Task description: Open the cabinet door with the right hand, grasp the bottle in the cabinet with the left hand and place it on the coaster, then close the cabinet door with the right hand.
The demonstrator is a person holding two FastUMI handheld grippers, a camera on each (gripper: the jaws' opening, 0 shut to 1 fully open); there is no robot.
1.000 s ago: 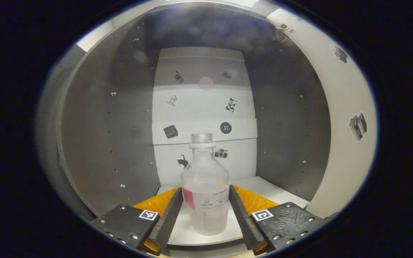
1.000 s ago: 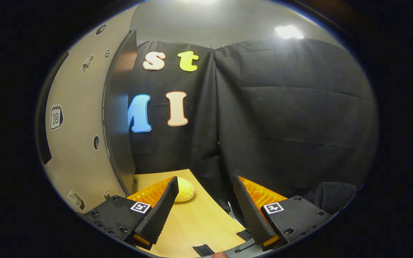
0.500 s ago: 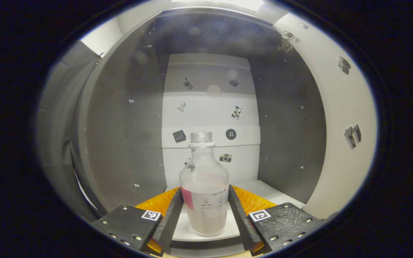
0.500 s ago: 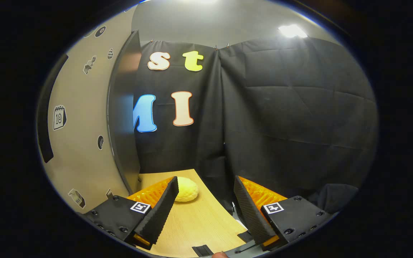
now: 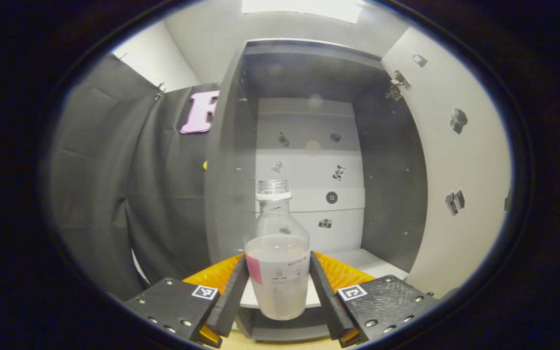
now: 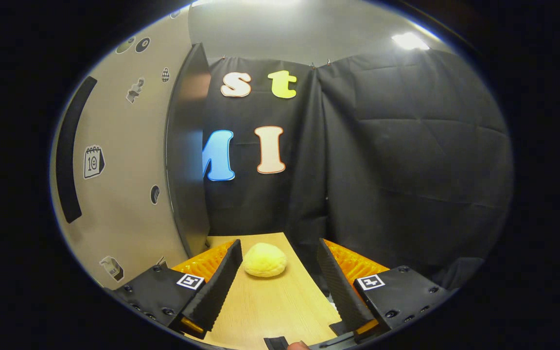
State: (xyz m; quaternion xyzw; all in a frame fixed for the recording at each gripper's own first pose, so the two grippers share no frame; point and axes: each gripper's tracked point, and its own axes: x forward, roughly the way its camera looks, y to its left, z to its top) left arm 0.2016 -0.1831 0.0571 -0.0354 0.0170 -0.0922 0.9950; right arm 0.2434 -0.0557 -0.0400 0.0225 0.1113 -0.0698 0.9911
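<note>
Clear bottle [image 5: 276, 262] upright, neck up, clamped in left tongs [image 5: 277, 290], right tongs [image 6: 276, 281] parted.

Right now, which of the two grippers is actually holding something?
The left gripper: its fingers press both sides of the clear bottle. The right gripper is open over the wooden table.

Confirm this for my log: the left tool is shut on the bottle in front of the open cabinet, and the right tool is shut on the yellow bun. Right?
Not quite. In the right gripper view the right tool is open, the yellow bun lying on the table beyond it. The left tool is indeed shut on the bottle before the open cabinet.
</note>
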